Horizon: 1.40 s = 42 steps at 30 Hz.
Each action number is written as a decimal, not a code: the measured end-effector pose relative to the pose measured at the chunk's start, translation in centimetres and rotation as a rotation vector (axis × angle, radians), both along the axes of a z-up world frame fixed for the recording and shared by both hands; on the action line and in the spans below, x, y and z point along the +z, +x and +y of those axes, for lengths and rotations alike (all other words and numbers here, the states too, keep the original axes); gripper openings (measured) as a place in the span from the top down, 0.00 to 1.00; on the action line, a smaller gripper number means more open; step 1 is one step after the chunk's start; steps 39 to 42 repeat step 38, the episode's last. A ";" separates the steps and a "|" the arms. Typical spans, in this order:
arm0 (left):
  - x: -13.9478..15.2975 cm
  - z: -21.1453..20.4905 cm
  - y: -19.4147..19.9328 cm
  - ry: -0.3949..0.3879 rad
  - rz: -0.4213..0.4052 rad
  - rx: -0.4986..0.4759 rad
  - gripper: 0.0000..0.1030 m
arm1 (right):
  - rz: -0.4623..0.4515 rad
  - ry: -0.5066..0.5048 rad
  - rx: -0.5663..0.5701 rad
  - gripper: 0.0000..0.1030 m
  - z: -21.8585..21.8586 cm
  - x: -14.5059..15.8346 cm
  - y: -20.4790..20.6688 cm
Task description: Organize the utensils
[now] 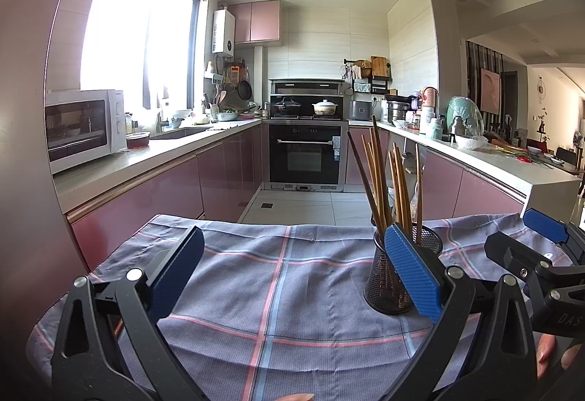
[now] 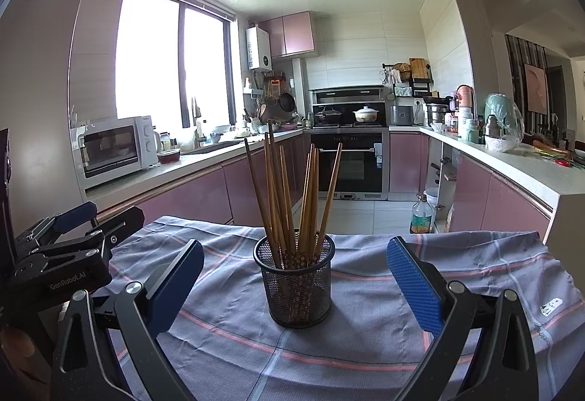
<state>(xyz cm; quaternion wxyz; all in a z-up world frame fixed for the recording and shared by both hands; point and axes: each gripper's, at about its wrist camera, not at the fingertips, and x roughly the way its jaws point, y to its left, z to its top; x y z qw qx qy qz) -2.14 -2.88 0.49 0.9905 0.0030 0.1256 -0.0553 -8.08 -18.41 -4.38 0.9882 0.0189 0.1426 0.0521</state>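
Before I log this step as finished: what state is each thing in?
Chopsticks: standing on end in the holder, leaning apart.
Mesh holder: upright on the cloth.
Checked cloth: spread over the table, creased.
Left gripper: open, empty.
Right gripper: open, empty, holder between its fingers, untouched.

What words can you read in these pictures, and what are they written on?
"GenRobot.AI": on the black body of the left gripper, seen from the right wrist view.
"DAS": on the black body of the right gripper, seen from the left wrist view; the rest is cut off.
White tag on the cloth: too small to read.
Oven sticker and bottle label: too blurred to read.
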 end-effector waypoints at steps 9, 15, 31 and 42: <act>0.0 0.0 0.0 -0.001 0.001 -0.002 0.05 | 0.001 0.002 0.002 0.06 0.0 0.0 0.1; -0.3 0.2 -0.1 0.004 0.000 -0.003 0.05 | 0.003 -0.001 0.000 0.06 0.1 -0.1 0.1; -1.3 0.3 0.4 0.040 0.019 -0.009 0.05 | 0.036 -0.002 0.010 0.06 -0.3 -0.8 0.6; -4.1 2.6 4.1 0.030 0.204 0.023 0.05 | 0.270 -0.058 -0.100 0.06 -6.3 -4.1 4.2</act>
